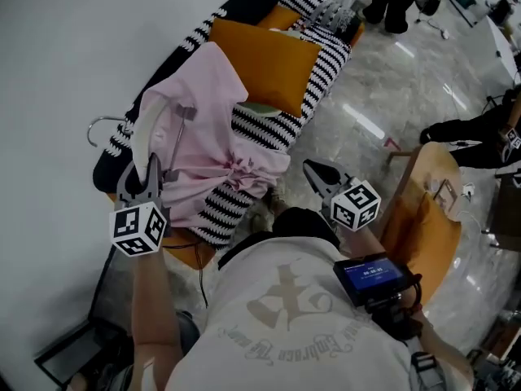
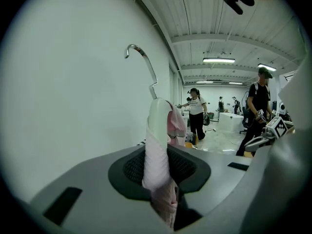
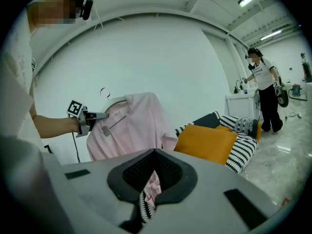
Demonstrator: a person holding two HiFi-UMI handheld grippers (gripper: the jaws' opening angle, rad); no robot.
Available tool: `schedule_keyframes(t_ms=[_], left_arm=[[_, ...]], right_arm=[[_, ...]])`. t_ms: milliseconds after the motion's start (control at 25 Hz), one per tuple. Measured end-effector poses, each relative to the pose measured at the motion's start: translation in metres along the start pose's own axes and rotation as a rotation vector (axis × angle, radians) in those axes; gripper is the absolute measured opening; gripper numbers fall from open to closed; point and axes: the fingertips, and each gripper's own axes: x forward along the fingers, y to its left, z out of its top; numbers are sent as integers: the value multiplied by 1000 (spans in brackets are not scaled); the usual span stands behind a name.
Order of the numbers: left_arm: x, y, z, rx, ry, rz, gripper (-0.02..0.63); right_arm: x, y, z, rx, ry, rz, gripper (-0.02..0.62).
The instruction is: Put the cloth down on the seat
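Two grippers and one cloth, taken across the head view.

Far left, lower middle: left gripper (image 1: 151, 168), jaws clamped on the pale hanger (image 2: 157, 118) and on the pink cloth (image 1: 207, 112) draped over it. Both seen standing straight up out of the jaws in the left gripper view, wire hook at the top.

Just right of that, centre-left of the frame: cloth spread out from the hanger, long axis running from the hanger end at left to the hem near frame centre. Hem half apparently already resting on the black-and-white striped seat (image 1: 228, 210); hanger end held up off it, against the white wall side. Orange cushion (image 1: 264, 55) further along the seat, toward the upper middle, touching the cloth's upper edge or just beside it.

Right of centre: right gripper (image 1: 309, 168), tips aimed toward the upper left at the hem, just beside it. Jaws only a narrow slit apart, with nothing visibly pinched; a bit of pink hem and striped cover showing through the slit from beyond.

Likely hinge of the coming move: seat lying below and to the right of the left jaws, so hanger end to be lowered that way and let go. Left gripper the one carrying, right merely near.
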Motion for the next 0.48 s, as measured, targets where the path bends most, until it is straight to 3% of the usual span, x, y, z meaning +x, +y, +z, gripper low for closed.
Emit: schedule_keyframes(t_ms=[480], left_arm=[[28,-2,-19,-56,65,101,94]], right_arm=[[95,-22,36,-31,52,192,15]])
